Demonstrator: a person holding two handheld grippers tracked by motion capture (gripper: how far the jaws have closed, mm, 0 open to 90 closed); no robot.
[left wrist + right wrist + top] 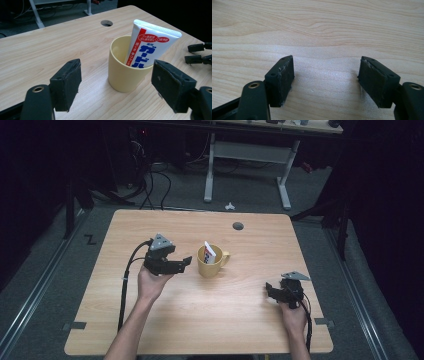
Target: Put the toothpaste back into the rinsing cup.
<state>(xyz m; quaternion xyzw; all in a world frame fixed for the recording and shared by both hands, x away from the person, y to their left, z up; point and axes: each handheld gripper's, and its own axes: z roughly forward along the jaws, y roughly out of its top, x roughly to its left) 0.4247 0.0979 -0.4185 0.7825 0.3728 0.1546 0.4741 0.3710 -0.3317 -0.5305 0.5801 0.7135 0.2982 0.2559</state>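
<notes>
Yellow mug (pixel 211 262) with toothpaste tube (pixel 209 253) on a light wooden table (pixel 150 330).
Left gripper (pixel 186 261) spread wide, just beside mug; right gripper (pixel 269 288) spread, holding nothing, well apart. Grey floor, white desk legs (pixel 209 167) behind.

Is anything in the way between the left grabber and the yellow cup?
No, nothing visible: bare table lies between the open left gripper and the yellow cup with the toothpaste tube inside.

Cup (pixel 210 265) with tube (pixel 209 253) blocks table (pixel 150 330) centre.
</notes>
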